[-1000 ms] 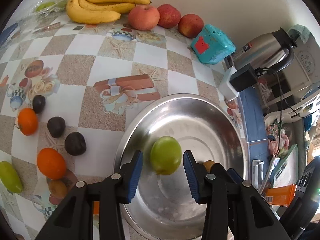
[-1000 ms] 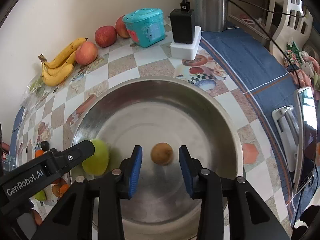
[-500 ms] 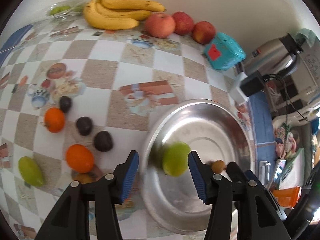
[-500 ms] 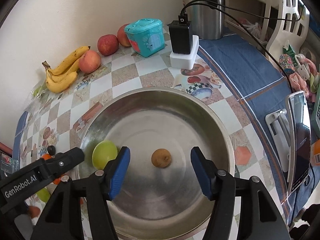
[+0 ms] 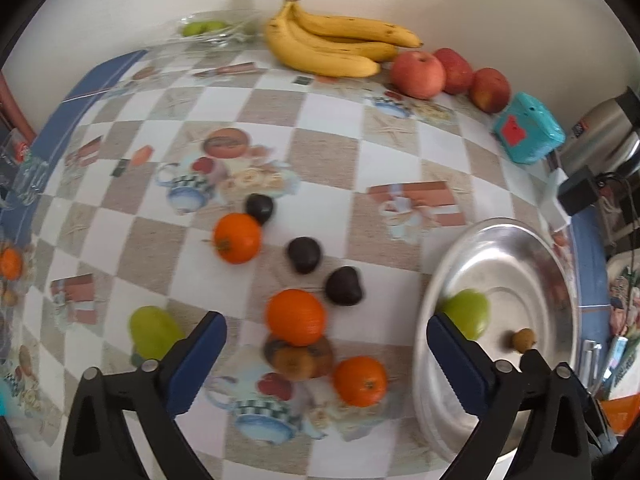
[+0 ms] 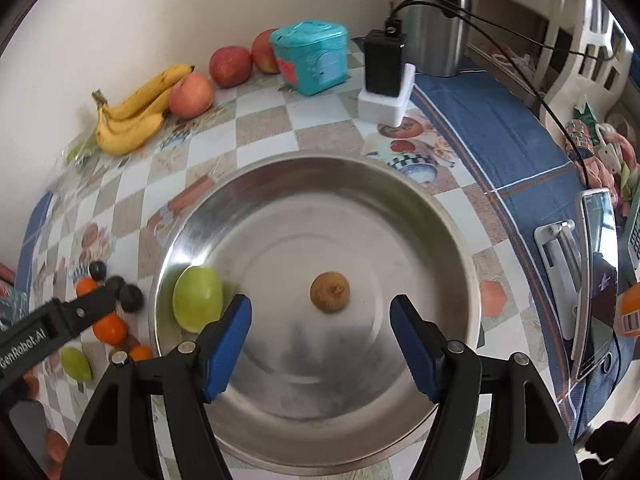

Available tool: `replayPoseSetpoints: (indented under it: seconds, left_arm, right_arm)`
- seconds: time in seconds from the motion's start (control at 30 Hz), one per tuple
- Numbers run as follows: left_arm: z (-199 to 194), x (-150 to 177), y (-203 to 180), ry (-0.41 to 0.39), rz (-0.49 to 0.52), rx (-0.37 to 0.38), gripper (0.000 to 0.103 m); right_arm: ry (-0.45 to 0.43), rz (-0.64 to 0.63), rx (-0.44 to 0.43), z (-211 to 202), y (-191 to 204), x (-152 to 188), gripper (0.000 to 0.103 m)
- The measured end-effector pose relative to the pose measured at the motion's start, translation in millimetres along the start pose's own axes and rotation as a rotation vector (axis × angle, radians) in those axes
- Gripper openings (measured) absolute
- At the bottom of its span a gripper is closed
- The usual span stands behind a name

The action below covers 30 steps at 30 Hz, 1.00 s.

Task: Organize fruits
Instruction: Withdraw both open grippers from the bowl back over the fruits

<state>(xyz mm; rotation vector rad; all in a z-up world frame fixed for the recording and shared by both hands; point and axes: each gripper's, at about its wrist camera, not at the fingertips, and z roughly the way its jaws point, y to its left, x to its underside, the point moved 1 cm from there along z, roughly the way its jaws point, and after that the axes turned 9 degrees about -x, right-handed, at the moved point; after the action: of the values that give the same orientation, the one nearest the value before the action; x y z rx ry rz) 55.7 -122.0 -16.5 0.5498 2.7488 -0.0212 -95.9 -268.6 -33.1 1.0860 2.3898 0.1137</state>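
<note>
On the checked tablecloth, near the middle of the left wrist view, the loose fruit lies in a blurred cluster: an orange sits against a brown fruit whose kind cannot be made out, partly hidden behind it. Another orange lies just right of that, a third farther off to the left, with three dark fruits between and beyond them. A green fruit at the left is partly covered by a finger of the left gripper, which hangs above the cluster with its tongs spread wide and holding nothing.

The steel bowl is cut by the right finger there; in the right wrist view its near rim passes behind the right gripper, also spread wide and empty. Inside lie a green fruit against the left wall and a small brown fruit near the centre, well apart, with bare metal around the latter.

Far off along the wall stand bananas, three apples and a teal box. One apple is partly hidden behind the box in the right wrist view. Right of the bowl, a charger block and a metal flask, cut off at the top, crowd the far edge. Between the cluster and the bananas the cloth is open.
</note>
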Motion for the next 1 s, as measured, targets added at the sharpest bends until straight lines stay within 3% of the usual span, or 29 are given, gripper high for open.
replayPoseSetpoints:
  seconds: [0.2, 0.3, 0.57, 1.0]
  left_arm:
    - [0.8, 6.0, 31.0, -0.011, -0.018, -0.077, 0.103]
    - [2.7, 9.7, 48.4, -0.004, -0.037, -0.100, 0.103]
    - [0.2, 18.2, 90.8, 0.007, -0.123, -0.114, 0.103]
    - [-11.0, 27.8, 127.3, -0.030, -0.187, -0.094, 0.103]
  right_arm:
    - [0.022, -0.049, -0.022, 4.2, 13.4, 10.7, 0.074]
    - [0.018, -0.078, -0.021, 4.4, 21.6, 13.9, 0.097]
    - [-0.010, -0.115, -0.055, -5.4, 41.2, 21.0, 0.097]
    - [-0.048, -0.094, -0.126, -4.1, 62.4, 31.8, 0.097]
